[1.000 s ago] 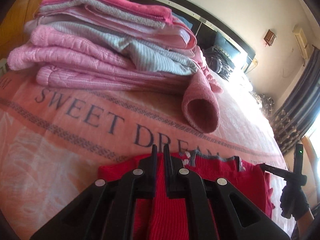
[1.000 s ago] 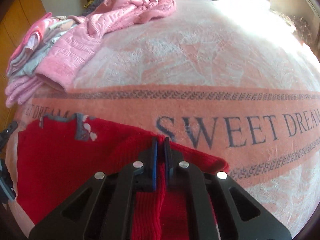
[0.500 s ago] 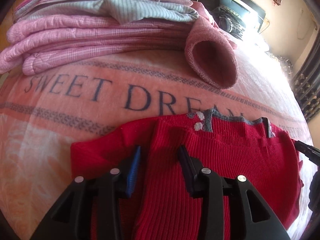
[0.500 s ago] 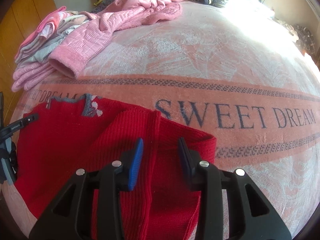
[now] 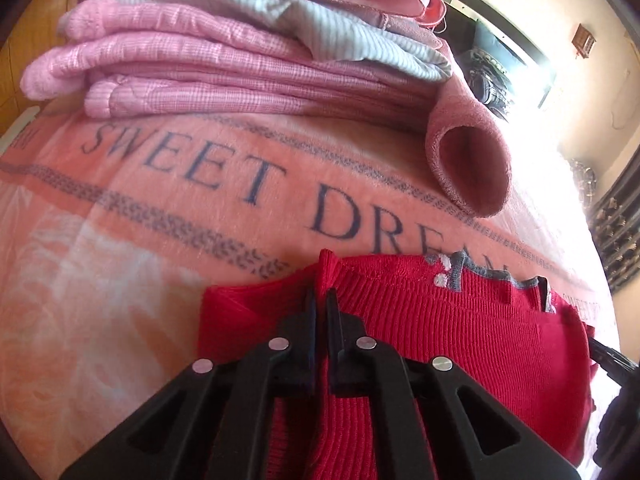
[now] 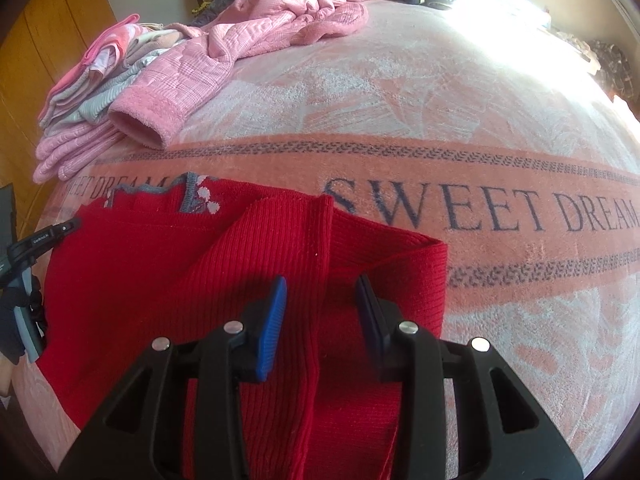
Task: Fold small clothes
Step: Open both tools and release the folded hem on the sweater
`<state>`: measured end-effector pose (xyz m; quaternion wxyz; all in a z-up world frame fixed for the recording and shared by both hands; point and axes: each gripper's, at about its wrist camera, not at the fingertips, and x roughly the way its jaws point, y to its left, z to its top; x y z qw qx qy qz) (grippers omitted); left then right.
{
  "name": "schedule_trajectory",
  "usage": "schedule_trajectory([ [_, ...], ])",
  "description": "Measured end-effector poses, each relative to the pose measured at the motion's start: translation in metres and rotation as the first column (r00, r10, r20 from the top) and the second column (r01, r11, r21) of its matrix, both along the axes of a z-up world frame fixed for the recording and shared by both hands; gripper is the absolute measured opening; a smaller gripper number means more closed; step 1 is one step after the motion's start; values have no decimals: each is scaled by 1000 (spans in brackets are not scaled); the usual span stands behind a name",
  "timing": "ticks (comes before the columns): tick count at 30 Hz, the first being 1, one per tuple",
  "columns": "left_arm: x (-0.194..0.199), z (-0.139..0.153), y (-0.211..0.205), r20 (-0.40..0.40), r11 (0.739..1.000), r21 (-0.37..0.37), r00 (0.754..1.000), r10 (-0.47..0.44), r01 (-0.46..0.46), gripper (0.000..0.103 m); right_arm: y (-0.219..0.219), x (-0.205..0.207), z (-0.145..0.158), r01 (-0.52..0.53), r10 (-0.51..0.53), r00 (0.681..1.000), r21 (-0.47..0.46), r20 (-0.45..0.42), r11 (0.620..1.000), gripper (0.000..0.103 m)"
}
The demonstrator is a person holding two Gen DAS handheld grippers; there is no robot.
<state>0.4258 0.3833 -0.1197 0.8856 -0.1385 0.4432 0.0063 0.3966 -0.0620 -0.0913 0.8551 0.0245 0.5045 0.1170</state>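
A red knitted sweater (image 5: 460,340) with a grey collar lies flat on the pink "SWEET DREAM" blanket (image 5: 120,240). My left gripper (image 5: 321,304) is shut on a raised fold of its left sleeve area, and the fabric pokes up between the fingers. In the right wrist view the same sweater (image 6: 160,272) spreads to the left. There my right gripper (image 6: 322,308) stands open, its blue pads on either side of a ridge of the folded right sleeve. The left gripper (image 6: 36,244) shows at the sweater's far left edge.
A stack of folded pink and grey clothes (image 5: 240,52) sits just behind the sweater. A pink jacket's cuff (image 5: 468,168) hangs off it toward the collar. The jacket (image 6: 260,40) trails back across the blanket (image 6: 440,100). Dark bundles lie by the headboard.
Both grippers were shut on the sweater a second ago, then both stood open. The left gripper has since closed on a sleeve fold; the right stays open and has drawn back slightly.
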Motion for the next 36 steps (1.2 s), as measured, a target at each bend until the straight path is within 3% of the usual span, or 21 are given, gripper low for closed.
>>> schedule_trajectory([
  [3,-10,14,1,-5,1000,-5,1000,2,-2,6,-2,-18,11,-28,27,999,-22,-34,999,47],
  [6,-39,41,7,11,1000,-6,1000,-11,11,6,-12,-49,21,-58,61,993,33,-99,998,47],
  [11,-113,69,-6,19,987,37,988,-154,153,6,-24,-105,22,-78,99,978,116,-183,990,47],
  [17,-162,46,-26,-1,972,-20,972,-233,233,6,-28,-130,-1,-58,98,969,178,-227,982,44],
  [20,-166,27,-36,-8,971,-20,971,-238,238,7,-24,-126,-8,-48,118,961,271,-251,962,19],
  [21,-164,20,-36,-18,972,-41,973,-231,231,8,-22,-127,-9,-58,134,957,285,-257,957,4],
  [25,-163,2,-36,-48,974,-65,974,-220,217,9,-26,-142,-3,-110,181,948,265,-261,958,3],
  [29,-163,0,-34,-43,968,-67,969,-244,241,9,-49,-156,-10,-97,163,946,236,-280,967,4],
  [34,-164,-1,-31,-47,971,-87,973,-228,223,9,-52,-147,-23,-75,161,937,271,-310,960,6],
  [35,-165,1,-31,-49,972,-87,974,-222,218,9,-51,-145,-17,-78,161,937,264,-310,962,10],
  [36,-166,5,-31,-47,972,-94,974,-222,217,9,-52,-144,-10,-74,151,941,251,-303,965,20],
])
